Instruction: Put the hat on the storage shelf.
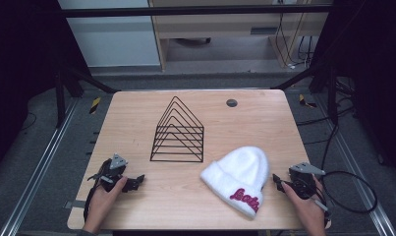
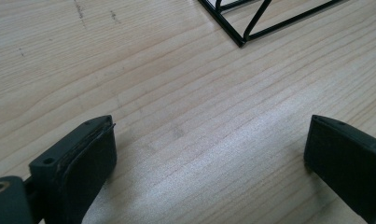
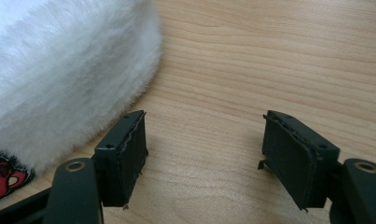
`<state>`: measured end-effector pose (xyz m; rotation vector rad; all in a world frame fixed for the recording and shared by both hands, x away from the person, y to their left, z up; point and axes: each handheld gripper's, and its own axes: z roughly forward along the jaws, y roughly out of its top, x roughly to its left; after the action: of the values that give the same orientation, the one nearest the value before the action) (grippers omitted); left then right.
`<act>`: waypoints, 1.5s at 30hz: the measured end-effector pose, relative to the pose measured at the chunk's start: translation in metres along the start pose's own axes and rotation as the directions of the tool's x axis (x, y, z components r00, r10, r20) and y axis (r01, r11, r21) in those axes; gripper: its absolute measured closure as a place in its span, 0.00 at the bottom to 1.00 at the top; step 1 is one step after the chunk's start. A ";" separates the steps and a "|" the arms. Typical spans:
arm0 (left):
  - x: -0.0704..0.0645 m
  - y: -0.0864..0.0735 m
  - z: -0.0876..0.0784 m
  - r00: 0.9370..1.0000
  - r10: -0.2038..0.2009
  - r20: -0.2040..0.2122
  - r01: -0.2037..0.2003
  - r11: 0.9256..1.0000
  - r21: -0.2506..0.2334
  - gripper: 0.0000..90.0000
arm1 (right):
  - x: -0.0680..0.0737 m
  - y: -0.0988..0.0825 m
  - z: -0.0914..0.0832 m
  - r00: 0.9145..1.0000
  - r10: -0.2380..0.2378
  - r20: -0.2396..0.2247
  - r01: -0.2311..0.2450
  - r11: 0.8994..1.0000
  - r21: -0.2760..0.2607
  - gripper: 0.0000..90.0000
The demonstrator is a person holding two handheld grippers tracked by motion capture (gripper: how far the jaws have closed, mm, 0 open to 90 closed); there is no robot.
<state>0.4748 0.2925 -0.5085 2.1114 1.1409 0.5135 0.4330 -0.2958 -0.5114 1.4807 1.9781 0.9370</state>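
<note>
A fluffy white beanie [image 1: 237, 176] with pink lettering on its cuff lies on the wooden table [image 1: 136, 123] at the front right. Behind it, mid-table, stands a black wire rack [image 1: 178, 132] shaped like stacked triangles. My left gripper [image 1: 131, 183] rests at the front left, held by a hand, open over bare wood [image 2: 209, 135]; the rack's corner [image 2: 241, 37] lies ahead of it. My right gripper [image 1: 276, 181] sits just right of the beanie, open with nothing between its fingers [image 3: 202, 154]. The beanie's fur [image 3: 69, 70] lies beside its left jaw.
A round grey grommet [image 1: 232, 103] is set in the table near its back edge. A black cable [image 1: 353, 191] loops off the table's right side. Metal rails run along the floor on both sides.
</note>
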 end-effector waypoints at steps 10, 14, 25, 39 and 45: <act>0.000 0.000 0.000 1.000 0.005 0.001 -0.005 1.000 0.002 0.01 | -0.005 0.009 -0.002 1.000 -0.003 0.006 0.003 1.000 0.019 0.28; 0.000 0.000 0.000 1.000 0.006 0.002 -0.006 1.000 0.003 0.01 | -0.010 0.038 -0.016 0.999 -0.034 0.016 0.034 0.999 0.025 0.30; -0.001 0.000 0.000 1.000 0.004 0.003 -0.004 1.000 0.003 0.01 | 0.005 0.111 -0.019 0.986 -0.161 -0.044 0.165 0.979 0.122 0.32; -0.001 0.000 0.000 1.000 0.006 0.005 -0.006 1.000 0.005 0.00 | 0.032 0.146 0.023 0.969 -0.180 -0.167 0.214 0.952 0.218 0.45; -0.001 0.000 0.000 1.000 0.006 0.006 -0.006 1.000 0.004 0.00 | 0.039 0.144 0.038 0.970 -0.163 -0.182 0.207 0.945 0.255 0.44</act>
<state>0.4740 0.2923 -0.5086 2.1190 1.1341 0.5073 0.5386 -0.2243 -0.4247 1.3617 2.3966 0.7446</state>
